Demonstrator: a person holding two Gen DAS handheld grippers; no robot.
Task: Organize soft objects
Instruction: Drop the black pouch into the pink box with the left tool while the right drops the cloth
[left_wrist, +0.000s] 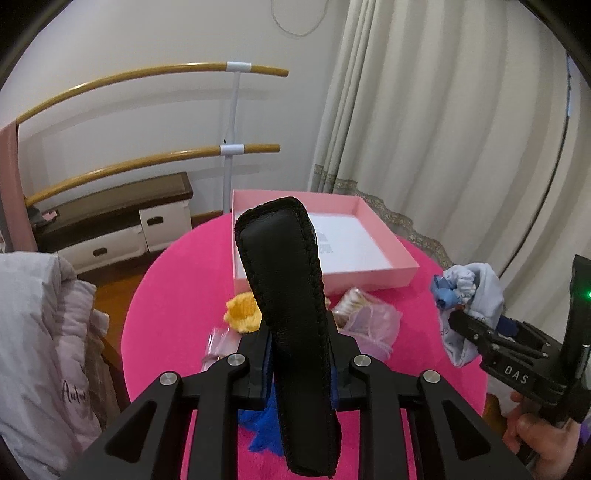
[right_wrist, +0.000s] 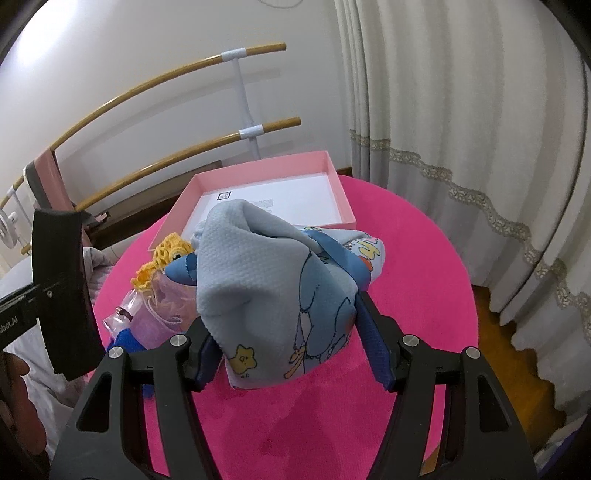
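Note:
My left gripper (left_wrist: 297, 354) is shut on a black leather pouch (left_wrist: 286, 295) and holds it upright above the pink round table (left_wrist: 166, 295); the pouch also shows in the right wrist view (right_wrist: 62, 291). My right gripper (right_wrist: 288, 343) is shut on a light blue cartoon-print cloth (right_wrist: 273, 291), which also shows in the left wrist view (left_wrist: 469, 295). An open pink box (left_wrist: 369, 236) with a white inside stands at the table's far side, also in the right wrist view (right_wrist: 332, 177). A yellow crochet piece (left_wrist: 242, 310), a lilac mesh bag (left_wrist: 365, 321) and a blue knit piece (left_wrist: 262, 435) lie on the table.
A cream curtain (left_wrist: 443, 129) hangs right of the table. A wooden two-rail barre (left_wrist: 229, 149) and a low dark-topped cabinet (left_wrist: 122, 221) stand by the wall behind. A grey quilted cloth (left_wrist: 40, 332) lies left of the table.

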